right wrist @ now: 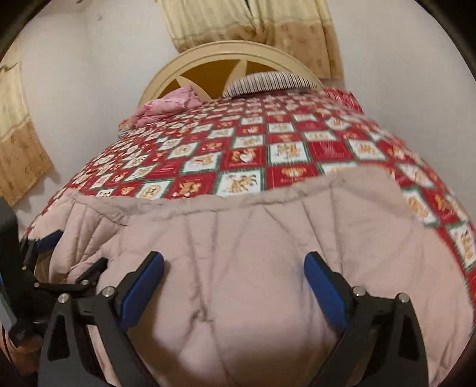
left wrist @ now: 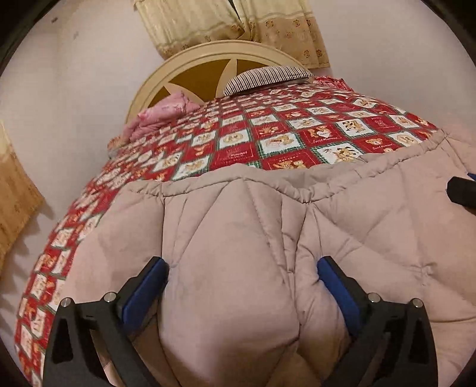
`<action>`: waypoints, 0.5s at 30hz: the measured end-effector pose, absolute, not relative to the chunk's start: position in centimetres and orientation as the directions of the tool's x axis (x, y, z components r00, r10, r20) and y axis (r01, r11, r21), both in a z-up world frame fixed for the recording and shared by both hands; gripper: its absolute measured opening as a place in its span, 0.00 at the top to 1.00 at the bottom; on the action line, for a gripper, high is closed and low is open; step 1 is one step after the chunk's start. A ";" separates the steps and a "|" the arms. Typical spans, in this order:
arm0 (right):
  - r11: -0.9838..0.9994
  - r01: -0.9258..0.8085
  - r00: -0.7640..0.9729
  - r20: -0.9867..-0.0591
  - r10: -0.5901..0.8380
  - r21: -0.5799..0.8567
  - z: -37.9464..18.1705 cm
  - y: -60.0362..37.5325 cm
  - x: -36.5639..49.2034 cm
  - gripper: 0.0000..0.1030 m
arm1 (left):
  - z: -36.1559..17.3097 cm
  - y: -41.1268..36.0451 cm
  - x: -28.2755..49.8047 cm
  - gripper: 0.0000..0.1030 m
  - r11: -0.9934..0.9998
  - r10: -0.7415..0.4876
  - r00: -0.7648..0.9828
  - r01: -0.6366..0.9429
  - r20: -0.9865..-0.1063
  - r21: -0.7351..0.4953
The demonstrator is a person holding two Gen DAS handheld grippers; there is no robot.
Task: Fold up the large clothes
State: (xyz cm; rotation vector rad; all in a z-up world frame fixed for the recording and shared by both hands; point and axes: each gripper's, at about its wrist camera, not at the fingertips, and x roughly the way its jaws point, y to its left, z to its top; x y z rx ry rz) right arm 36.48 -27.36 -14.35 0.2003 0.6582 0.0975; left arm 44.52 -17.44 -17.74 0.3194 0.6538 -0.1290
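A large beige quilted comforter (left wrist: 238,238) lies on the near part of a bed; it also shows in the right wrist view (right wrist: 238,244). My left gripper (left wrist: 242,268) is open, its blue-padded fingers wide apart with a thick bulge of the comforter between them. My right gripper (right wrist: 233,260) is open too, with the comforter bulging between its fingers. The left gripper (right wrist: 44,256) shows at the left edge of the right wrist view, against the comforter's left side. A dark bit of the right gripper (left wrist: 462,190) shows at the right edge of the left wrist view.
The bed carries a red, white and green patchwork bedspread (left wrist: 267,134), also in the right wrist view (right wrist: 267,148). At its head are a cream round headboard (left wrist: 208,56), a striped pillow (left wrist: 267,77) and a pink blanket (left wrist: 160,116). Curtains (left wrist: 232,26) hang behind.
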 end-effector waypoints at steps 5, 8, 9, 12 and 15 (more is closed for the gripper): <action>0.980 -0.014 0.770 -0.623 0.137 0.197 -15.5 -26.9 37.1 0.05 | -18.2 -17.9 45.0 0.01 0.941 -0.014 0.777 0.223 -0.629 0.254; 0.986 -0.002 0.760 -0.641 0.110 0.167 -16.1 -26.4 37.5 0.05 | -18.3 -17.9 45.2 0.01 0.942 -0.013 0.771 0.222 -0.636 0.250; 0.987 0.000 0.757 -0.645 0.107 0.164 -16.2 -26.4 37.6 0.05 | -18.4 -17.9 45.3 0.01 0.943 -0.014 0.769 0.223 -0.639 0.247; 0.987 0.010 0.743 -0.661 0.100 0.160 -16.7 -26.4 38.1 0.05 | -18.4 -17.8 45.4 0.01 0.944 -0.016 0.764 0.223 -0.645 0.241; 0.989 0.019 0.728 -0.680 0.086 0.145 -17.0 -26.3 38.4 0.04 | -18.5 -17.8 45.6 0.01 0.945 -0.015 0.760 0.224 -0.650 0.240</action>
